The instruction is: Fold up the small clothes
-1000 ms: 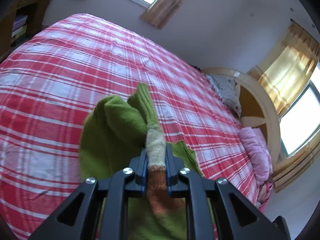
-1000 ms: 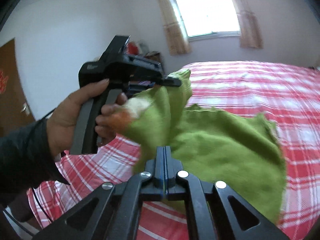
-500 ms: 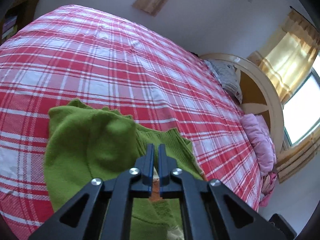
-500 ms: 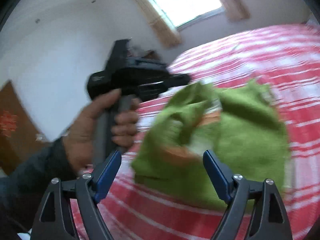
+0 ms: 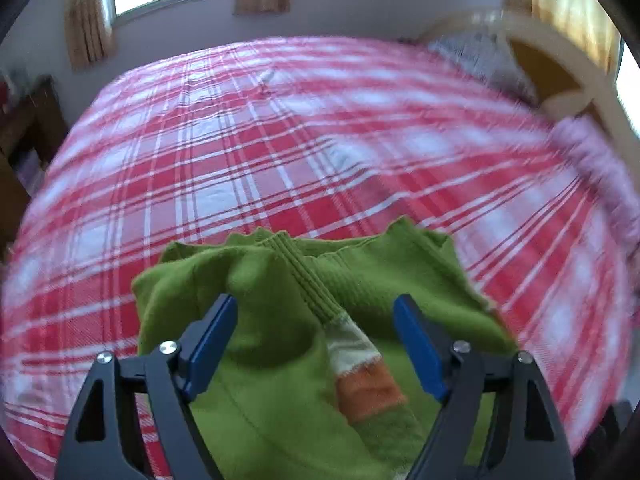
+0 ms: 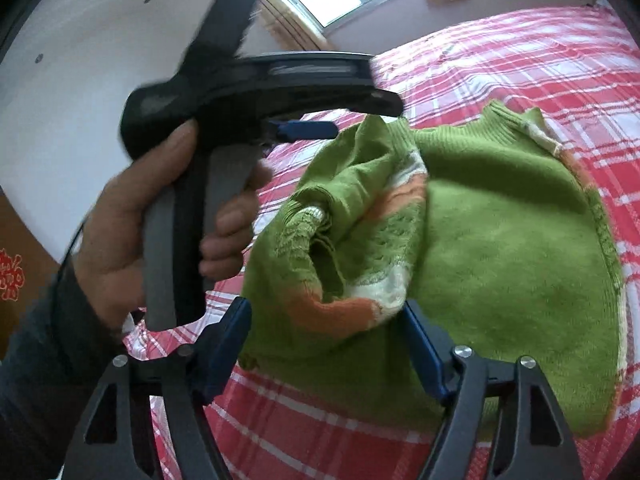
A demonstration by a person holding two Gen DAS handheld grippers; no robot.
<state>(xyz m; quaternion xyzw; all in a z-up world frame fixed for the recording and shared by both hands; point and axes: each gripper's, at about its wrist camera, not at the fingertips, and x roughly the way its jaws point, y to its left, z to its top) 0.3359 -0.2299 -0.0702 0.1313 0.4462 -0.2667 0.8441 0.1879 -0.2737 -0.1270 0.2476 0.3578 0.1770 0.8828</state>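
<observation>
Now the green sweater (image 5: 280,360) lies crumpled on the red plaid bed (image 5: 280,140), filling the lower centre of both views. The left gripper (image 5: 316,340) has just been opening; the right gripper (image 6: 324,344) has just been closing slightly. Both stand spread over the knit, pinching nothing.

sweater (image 5: 280,360) on bed (image 5: 280,140), headboard (image 5: 560,60) behind

Left gripper (image 5: 316,336): black two-finger frame with blue pads, pointing steeply down; jaws have just been opening, wide apart, pads pressing on nothing.
Right gripper (image 6: 326,350): same build; jaws spread, just narrowed slightly, gripping nothing.
Left hand (image 6: 160,224): wrapped round the grey handle; dark sleeve (image 6: 36,368) at the wrist.
</observation>
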